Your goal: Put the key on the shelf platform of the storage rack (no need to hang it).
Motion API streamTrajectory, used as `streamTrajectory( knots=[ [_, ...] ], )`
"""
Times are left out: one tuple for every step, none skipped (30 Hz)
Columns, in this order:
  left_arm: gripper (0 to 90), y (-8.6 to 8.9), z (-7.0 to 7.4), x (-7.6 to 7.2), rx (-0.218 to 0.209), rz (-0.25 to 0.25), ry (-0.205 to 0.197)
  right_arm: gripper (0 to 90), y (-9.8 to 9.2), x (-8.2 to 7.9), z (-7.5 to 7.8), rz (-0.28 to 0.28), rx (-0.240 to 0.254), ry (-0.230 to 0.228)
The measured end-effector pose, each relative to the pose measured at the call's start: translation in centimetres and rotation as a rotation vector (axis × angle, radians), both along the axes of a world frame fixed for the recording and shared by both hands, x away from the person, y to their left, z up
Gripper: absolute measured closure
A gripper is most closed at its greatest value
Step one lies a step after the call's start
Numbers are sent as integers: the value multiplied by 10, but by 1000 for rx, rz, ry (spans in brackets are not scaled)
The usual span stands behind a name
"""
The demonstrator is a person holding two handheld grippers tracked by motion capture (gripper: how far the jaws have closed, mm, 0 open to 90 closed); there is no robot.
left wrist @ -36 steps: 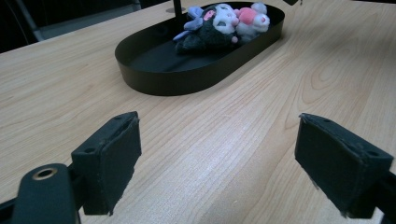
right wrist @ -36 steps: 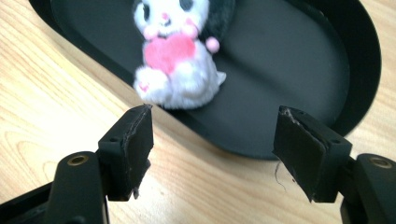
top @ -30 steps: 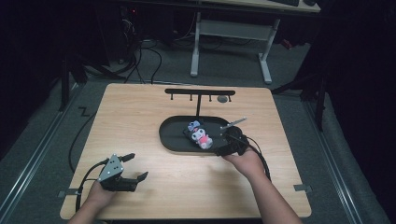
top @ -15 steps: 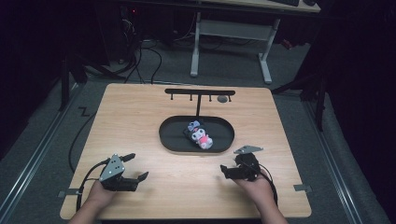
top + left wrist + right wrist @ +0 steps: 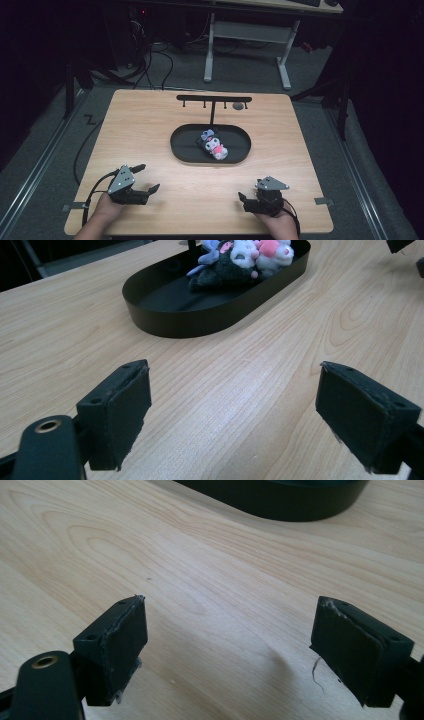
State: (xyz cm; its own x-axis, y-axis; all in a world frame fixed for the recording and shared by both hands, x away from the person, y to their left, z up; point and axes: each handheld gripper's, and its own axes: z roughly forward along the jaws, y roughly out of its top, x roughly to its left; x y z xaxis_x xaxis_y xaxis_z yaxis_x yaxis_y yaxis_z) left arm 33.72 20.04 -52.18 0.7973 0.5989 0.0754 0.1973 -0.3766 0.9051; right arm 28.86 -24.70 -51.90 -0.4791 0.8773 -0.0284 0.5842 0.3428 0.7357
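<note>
While both claws are held low at the table's (image 5: 150, 125) near edge, the left claw (image 5: 148, 179) and right claw (image 5: 227, 645) are seen with jaws wide apart, empty. Plush toys (image 5: 240, 257) in the black tray (image 5: 165, 322) are resolved only by the left gripper view.

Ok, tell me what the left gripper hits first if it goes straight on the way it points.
Probably the near wall of the black oval tray, across bare table; the left gripper is open and empty.
</note>
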Motion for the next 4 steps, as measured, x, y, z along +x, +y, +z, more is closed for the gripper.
streamTrajectory(
  knots=[
    [154,0,0,-1,-3,-1,-3,148,-2,2,-1,-5,8,4],
    [154,0,0,-1,-5,-2,-4,148,-3,3,-1,-8,14,4],
    [154,0,0,-1,-3,-1,-3,148,-3,3,-1,-14,19,4],
    [154,0,0,-1,-3,-1,-3,148,-3,3,-1,-14,19,4]
  ],
)
